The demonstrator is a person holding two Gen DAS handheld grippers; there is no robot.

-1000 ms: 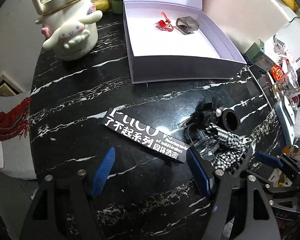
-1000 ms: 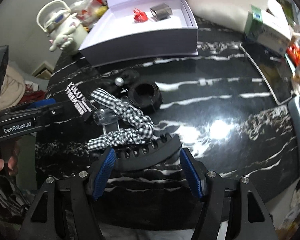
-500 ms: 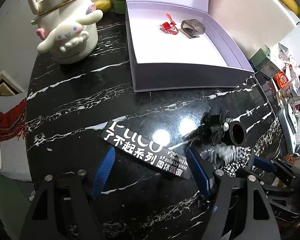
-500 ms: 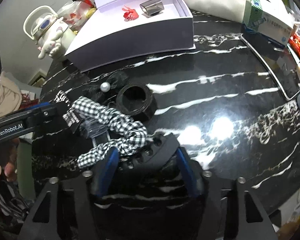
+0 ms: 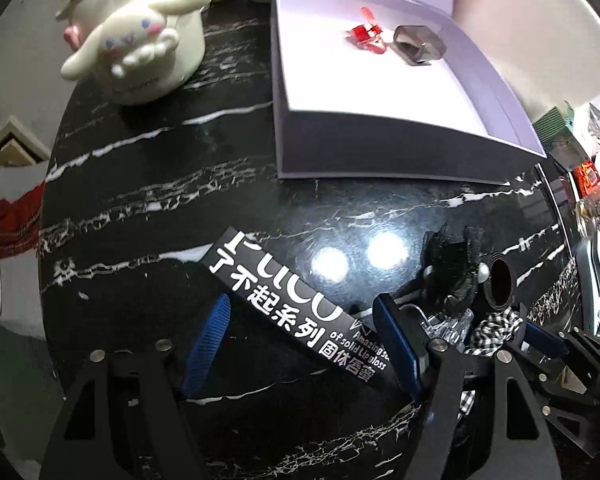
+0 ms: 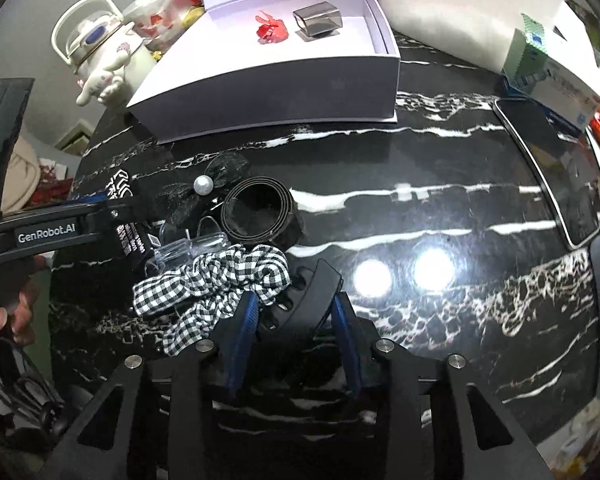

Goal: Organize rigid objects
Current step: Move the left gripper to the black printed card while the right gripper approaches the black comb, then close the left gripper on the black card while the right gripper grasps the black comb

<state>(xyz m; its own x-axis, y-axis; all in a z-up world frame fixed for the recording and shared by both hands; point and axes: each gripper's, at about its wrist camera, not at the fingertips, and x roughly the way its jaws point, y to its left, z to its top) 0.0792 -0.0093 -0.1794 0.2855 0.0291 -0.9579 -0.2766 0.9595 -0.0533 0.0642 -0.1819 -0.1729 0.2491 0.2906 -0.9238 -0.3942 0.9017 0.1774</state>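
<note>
My left gripper (image 5: 302, 322) is open around a long black lip-gloss box (image 5: 296, 304) with white lettering that lies on the black marble table (image 5: 160, 200). My right gripper (image 6: 296, 316) is shut on a black curved hair clip (image 6: 304, 300), lifted at an angle. Next to it lie a black-and-white checked scrunchie (image 6: 220, 284), a clear plastic clip (image 6: 188, 250), a black band roll (image 6: 260, 212) and a black lace bow with a pearl (image 6: 208, 184). The open white box (image 6: 268, 64) holds a red clip (image 6: 270, 30) and a grey case (image 6: 318, 20).
A white cartoon-dog kettle (image 5: 140, 40) stands at the back left. A dark tablet (image 6: 548, 168), a green-white carton (image 6: 540, 60) and snack packets lie on the right. The left gripper's arm (image 6: 48, 232) reaches in at the left of the right wrist view.
My right gripper has closed on the black hair clip and tipped it up off the table. My left gripper has moved forward, so the lip-gloss box now lies between its fingers.
</note>
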